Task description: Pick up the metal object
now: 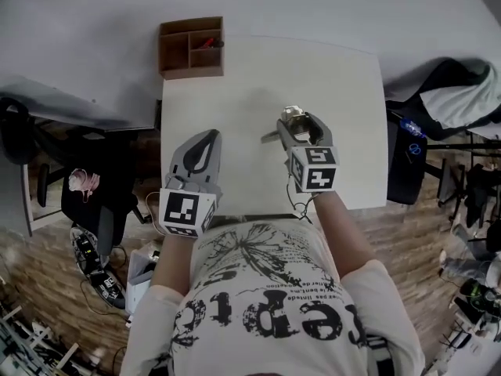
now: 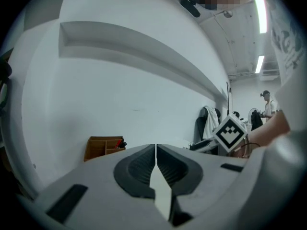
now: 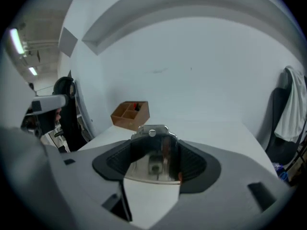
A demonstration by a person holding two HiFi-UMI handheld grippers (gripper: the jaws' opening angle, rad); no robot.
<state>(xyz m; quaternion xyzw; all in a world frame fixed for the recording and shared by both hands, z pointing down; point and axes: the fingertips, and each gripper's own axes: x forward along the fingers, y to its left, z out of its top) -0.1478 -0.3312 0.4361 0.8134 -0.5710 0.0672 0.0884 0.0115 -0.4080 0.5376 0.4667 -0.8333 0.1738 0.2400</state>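
metal object (image 3: 152, 134) clamped by right gripper (image 3: 153, 147), half hidden in head view.

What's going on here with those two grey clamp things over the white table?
A person leans over a white table, holding a gripper in each hand. The right gripper has its jaws closed on a shiny metal object, so the pickup is under way. I cannot tell whether the object is clear of the tabletop. The left gripper is shut with nothing in it and sits near the table's near edge. A wooden box sits untouched at the far left corner.
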